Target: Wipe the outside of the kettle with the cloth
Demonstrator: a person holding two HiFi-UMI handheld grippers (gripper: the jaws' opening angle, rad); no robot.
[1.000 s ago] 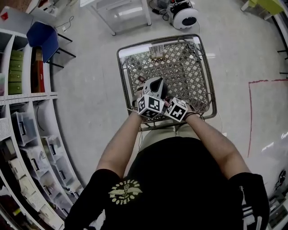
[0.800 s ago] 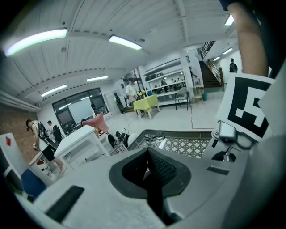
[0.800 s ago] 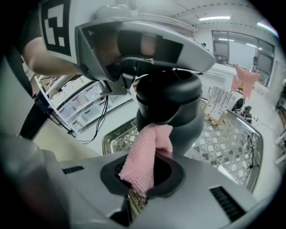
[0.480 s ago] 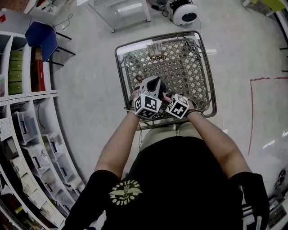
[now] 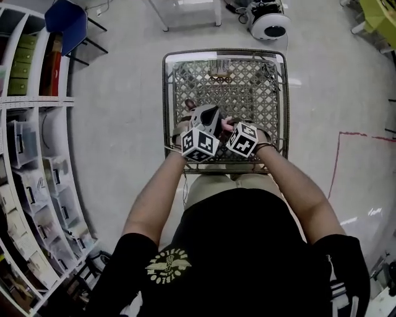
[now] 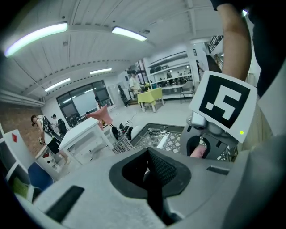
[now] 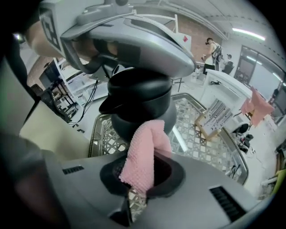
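The black kettle (image 7: 139, 100) hangs over the wire basket (image 5: 164, 93), held from above by my left gripper (image 5: 207, 117), which looks shut on its top. In the left gripper view the jaws (image 6: 152, 179) meet on something dark, and the kettle itself is hidden there. My right gripper (image 7: 143, 172) is shut on the pink cloth (image 7: 145, 150), and the cloth's upper end lies against the kettle's side. From the head view the two marker cubes sit side by side, with the pink cloth (image 5: 226, 126) between them.
The basket's mesh floor (image 7: 201, 143) lies below the kettle, with a small card rack (image 5: 218, 67) at its far end. Shelving (image 5: 37, 155) lines the left. A blue chair (image 5: 68, 18), a white round device (image 5: 272, 25) and red floor tape (image 5: 337, 161) surround the basket.
The head view has swung, so the basket sits squarer in the picture. The right gripper has shifted a little and rolled with the cloth against the kettle. The left gripper has barely moved.
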